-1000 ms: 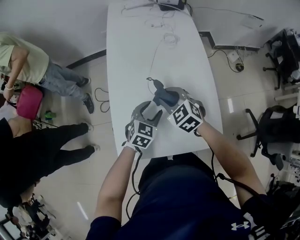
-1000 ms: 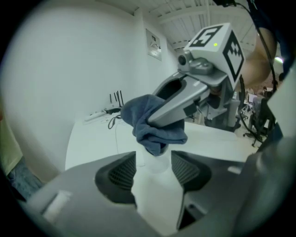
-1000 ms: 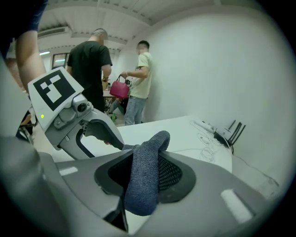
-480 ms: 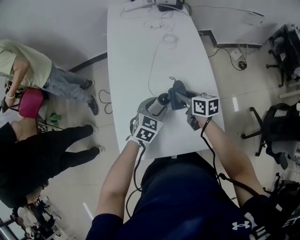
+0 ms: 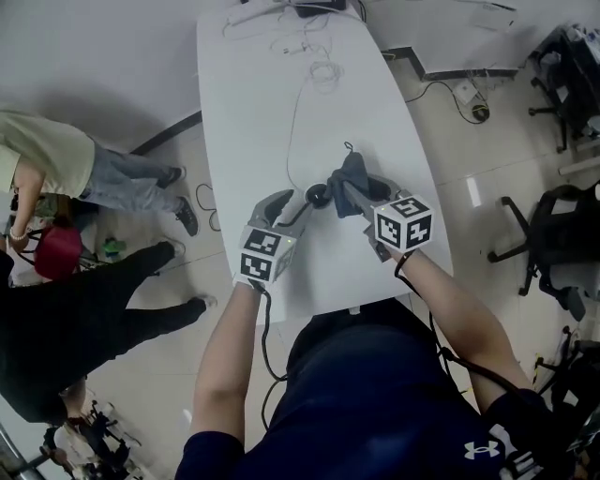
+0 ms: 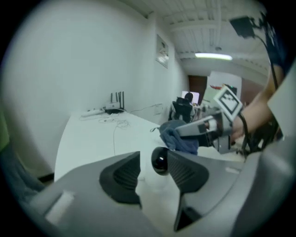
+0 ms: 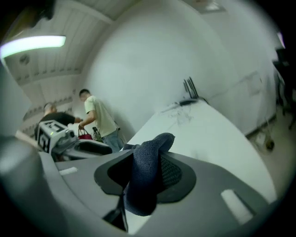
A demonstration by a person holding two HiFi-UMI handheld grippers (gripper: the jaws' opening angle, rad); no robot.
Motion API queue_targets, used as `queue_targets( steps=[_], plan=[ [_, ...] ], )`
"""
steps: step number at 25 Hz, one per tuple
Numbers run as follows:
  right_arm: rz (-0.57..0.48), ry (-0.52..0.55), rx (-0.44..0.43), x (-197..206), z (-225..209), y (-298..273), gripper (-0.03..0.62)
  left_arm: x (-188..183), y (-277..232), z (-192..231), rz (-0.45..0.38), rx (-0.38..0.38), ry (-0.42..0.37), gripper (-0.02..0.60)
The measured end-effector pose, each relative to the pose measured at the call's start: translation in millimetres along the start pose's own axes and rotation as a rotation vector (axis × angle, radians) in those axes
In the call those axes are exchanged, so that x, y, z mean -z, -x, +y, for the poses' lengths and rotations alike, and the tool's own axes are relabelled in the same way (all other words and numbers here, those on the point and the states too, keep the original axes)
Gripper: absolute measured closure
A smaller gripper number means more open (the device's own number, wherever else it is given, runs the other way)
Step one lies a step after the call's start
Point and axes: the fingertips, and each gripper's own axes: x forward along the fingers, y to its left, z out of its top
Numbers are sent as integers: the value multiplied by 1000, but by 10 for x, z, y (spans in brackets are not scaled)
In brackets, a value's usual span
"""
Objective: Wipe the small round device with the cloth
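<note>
The small round device [image 5: 319,196] is a black ball with a pale part under it and a white cable. It sits at the tips of my left gripper [image 5: 305,204], just above the white table [image 5: 244,112]. In the left gripper view the device [image 6: 160,162] lies between the pads and touches the right one. These jaws have just been closing on it. My right gripper [image 5: 350,195] is shut on a dark blue cloth [image 5: 352,169]. The cloth [image 7: 148,176] is bunched between its pads, just right of the device and close to it.
The device's white cable [image 5: 292,131] runs up the table to a clutter of wires and a box [image 5: 305,11] at the far end. Two people [image 5: 66,159] stand left of the table. Office chairs [image 5: 553,234] are on the right.
A second ago the cloth covered the device between both grippers. The right gripper has since rolled and drawn off to the right with the cloth, which bares the device. The left gripper rose slightly.
</note>
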Motion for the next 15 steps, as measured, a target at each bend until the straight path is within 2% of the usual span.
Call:
queue_targets(
  steps=[2,4,6,7,8,10,15],
  plan=[
    [-51,224,-20,-94,328,18,464,-71,56,173,-20,-4,134,400],
    [-78,421,-37,-62,666,-11,464,-77,56,247,-23,1,211,400],
    [-88,539,-36,4,846,-54,463,-62,9,216,-17,19,241,400],
    [-89,546,-31,40,839,-68,462,-53,-23,192,-12,24,240,399],
    [-88,518,-25,69,778,-73,462,-47,-52,174,-7,25,237,399],
    [-88,394,-15,108,557,-48,462,-54,-91,149,-3,22,233,399],
    [-62,-9,-20,269,-11,27,462,-146,-135,35,-12,30,253,399]
  ],
)
